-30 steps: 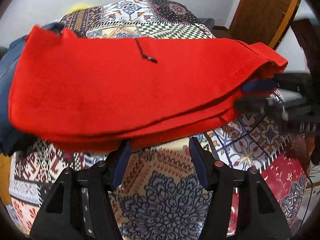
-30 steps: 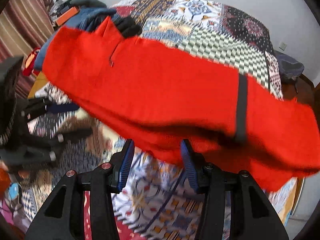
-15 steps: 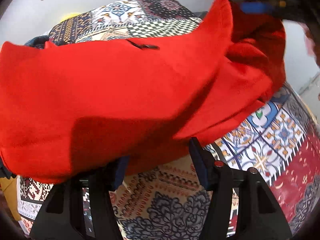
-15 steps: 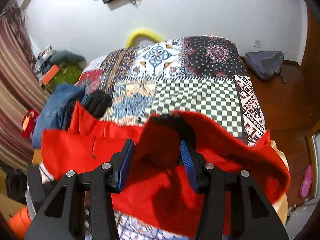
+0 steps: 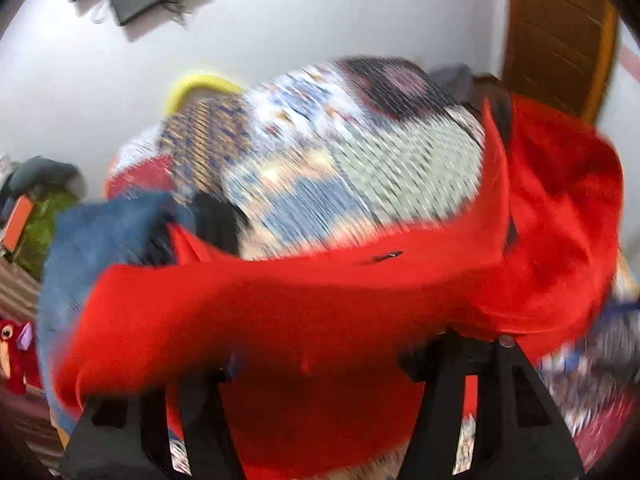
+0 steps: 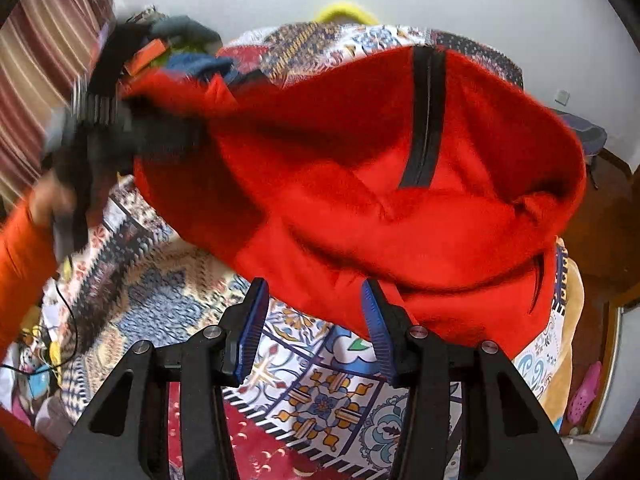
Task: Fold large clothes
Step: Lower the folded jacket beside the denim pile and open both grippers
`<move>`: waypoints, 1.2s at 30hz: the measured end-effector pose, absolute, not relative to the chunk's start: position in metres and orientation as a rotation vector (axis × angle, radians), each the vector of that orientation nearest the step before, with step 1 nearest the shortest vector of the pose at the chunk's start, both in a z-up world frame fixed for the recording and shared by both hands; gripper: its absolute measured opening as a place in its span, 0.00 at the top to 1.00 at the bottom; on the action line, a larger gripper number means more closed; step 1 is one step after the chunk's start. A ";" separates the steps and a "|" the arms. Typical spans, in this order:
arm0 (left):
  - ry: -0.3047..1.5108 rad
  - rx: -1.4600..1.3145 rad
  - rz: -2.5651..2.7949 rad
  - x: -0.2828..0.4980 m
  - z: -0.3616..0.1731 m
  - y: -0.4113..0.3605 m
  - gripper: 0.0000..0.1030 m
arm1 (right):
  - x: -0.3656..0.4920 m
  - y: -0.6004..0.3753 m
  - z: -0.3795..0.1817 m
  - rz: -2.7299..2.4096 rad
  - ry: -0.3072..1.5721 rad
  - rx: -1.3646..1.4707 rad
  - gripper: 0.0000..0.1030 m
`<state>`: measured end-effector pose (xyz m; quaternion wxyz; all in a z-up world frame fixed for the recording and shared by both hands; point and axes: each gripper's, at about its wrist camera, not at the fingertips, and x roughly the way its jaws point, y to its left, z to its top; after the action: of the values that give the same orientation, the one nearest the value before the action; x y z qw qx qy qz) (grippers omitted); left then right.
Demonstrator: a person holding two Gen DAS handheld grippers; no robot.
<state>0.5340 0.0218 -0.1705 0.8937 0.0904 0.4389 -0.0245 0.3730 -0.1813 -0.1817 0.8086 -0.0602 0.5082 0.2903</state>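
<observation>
A large red garment (image 6: 360,184) with a black zipper strip (image 6: 426,116) is bunched over the patterned bedspread (image 6: 320,392). It also fills the lower part of the blurred left wrist view (image 5: 304,312), draped over my left gripper (image 5: 332,356) and hiding its fingertips. My right gripper (image 6: 314,336) is open and empty, its blue pads just below the garment's near edge. The left gripper (image 6: 96,128) shows as a dark blur at the garment's far left end in the right wrist view.
A blue denim garment (image 5: 104,232) and a dark item (image 5: 216,220) lie on the bed's far left. A backpack (image 6: 588,136) sits on the wooden floor at the right. A wooden door (image 5: 556,28) stands behind. Striped curtain (image 6: 36,64) at left.
The right gripper has let go of the red garment and pulled back low over the bedspread. The left gripper has swung up under the garment, which now covers its fingers.
</observation>
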 end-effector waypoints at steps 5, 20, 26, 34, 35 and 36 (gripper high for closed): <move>0.858 -0.003 -0.031 0.554 -0.129 0.054 0.43 | 0.403 -0.184 -0.191 0.535 1.101 -0.107 0.57; 1.043 0.137 -0.200 0.472 -0.248 0.021 0.38 | 0.426 -0.210 -0.226 0.339 1.124 -0.153 0.57; 1.022 0.084 -0.171 0.450 -0.265 0.030 0.37 | 0.392 -0.212 -0.213 0.312 1.050 -0.353 0.57; 0.997 -0.101 -0.108 0.413 -0.255 0.070 0.37 | 0.358 -0.240 -0.183 0.204 0.940 -0.323 0.57; 0.994 -0.117 -0.101 0.408 -0.254 0.073 0.37 | 0.355 -0.243 -0.180 0.194 0.931 -0.313 0.57; 0.993 -0.151 -0.086 0.403 -0.253 0.080 0.37 | 0.352 -0.249 -0.175 0.189 0.925 -0.290 0.57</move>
<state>0.4027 0.0796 -0.2529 0.8757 -0.0721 0.4757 -0.0411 0.3518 -0.2485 -0.1751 0.8806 -0.1390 0.4439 0.0905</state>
